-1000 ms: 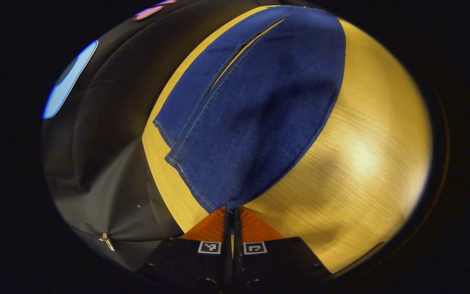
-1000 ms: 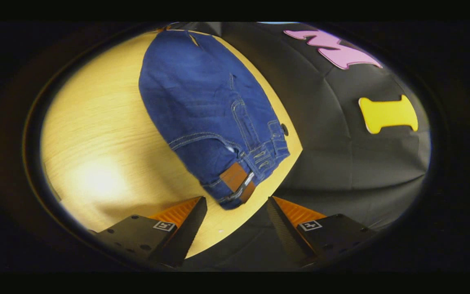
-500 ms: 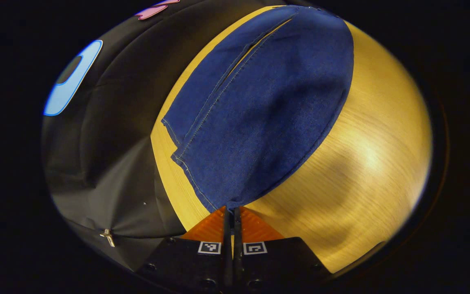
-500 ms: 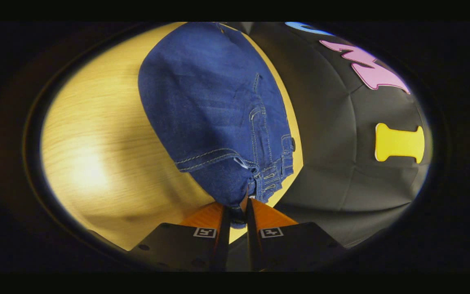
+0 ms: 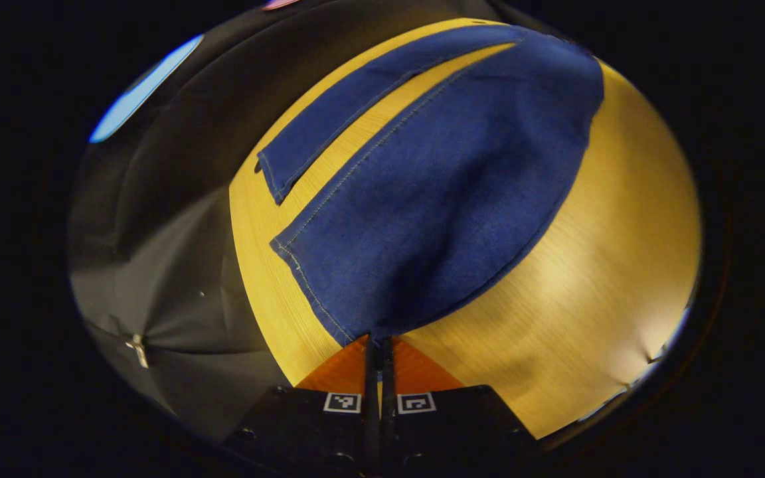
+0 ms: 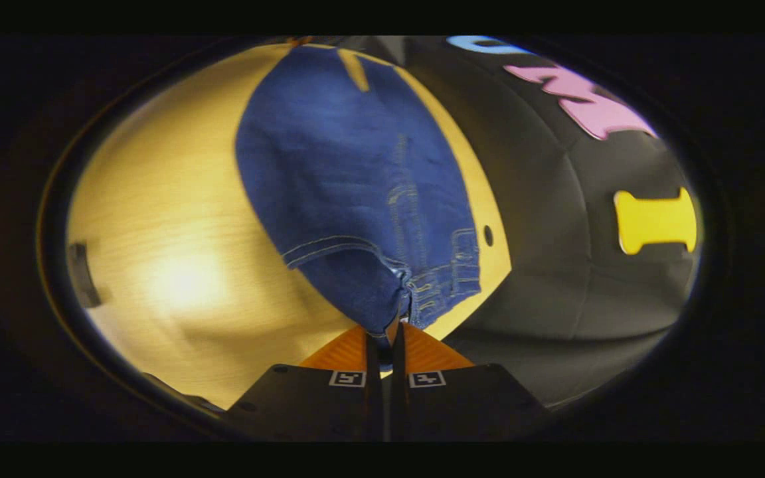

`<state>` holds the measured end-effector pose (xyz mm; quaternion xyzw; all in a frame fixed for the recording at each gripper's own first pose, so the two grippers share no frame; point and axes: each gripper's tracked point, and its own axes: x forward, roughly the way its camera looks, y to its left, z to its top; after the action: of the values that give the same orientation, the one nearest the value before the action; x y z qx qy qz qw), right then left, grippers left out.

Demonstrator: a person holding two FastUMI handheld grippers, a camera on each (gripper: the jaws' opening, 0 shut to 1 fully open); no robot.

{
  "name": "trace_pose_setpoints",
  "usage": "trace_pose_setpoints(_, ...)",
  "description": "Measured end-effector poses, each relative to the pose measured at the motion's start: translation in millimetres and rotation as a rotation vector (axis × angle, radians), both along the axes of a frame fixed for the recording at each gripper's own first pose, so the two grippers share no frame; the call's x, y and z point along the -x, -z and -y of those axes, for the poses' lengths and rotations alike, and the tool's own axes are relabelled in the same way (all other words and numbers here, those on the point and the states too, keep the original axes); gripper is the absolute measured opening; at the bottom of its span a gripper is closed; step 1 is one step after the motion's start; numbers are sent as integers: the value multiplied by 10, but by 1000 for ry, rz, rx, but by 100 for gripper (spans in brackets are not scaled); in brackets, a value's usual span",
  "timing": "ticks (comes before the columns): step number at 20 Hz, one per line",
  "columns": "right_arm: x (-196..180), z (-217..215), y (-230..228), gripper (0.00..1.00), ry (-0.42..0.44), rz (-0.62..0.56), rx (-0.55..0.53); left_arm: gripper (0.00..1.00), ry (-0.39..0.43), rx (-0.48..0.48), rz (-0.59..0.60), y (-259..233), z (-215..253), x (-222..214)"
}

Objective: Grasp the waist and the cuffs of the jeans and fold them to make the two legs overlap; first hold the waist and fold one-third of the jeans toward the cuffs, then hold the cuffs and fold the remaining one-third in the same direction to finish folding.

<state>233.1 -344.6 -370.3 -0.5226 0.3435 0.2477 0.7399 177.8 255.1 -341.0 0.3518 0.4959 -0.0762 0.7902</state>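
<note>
both grippers pinched on the jeans (image 5: 435, 199): left gripper (image 5: 377, 342) at bottom centre of the left gripper view, fingers pressed together on a cuff corner; right gripper (image 6: 389, 328) at bottom centre of the right gripper view, clamped on the waist (image 6: 422, 292). spread across the table (image 5: 595, 279), centre to top of each view, legs apart, far leg (image 5: 356, 113) at upper left.

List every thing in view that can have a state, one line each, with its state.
left gripper: shut on the cuff of one leg.
right gripper: shut on the waist.
jeans: spread on the table, the two legs apart, not yet overlapped.
waist: bunched at the grip.
</note>
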Motion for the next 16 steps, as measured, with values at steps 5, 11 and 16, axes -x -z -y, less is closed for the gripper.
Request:
trace_pose_setpoints(5,-576,-353,-743,9,92,36,-151,6,-321,281,99,-441,135,-425)
trace_pose_setpoints(11,-1662,-437,-1023,8,324,40,-387,6,-511,537,185,-1088,330,-1369)
trace_pose_setpoints(16,-2255,-218,-900,8,548,22,-509,6,-675,690,212,-1352,185,-2098)
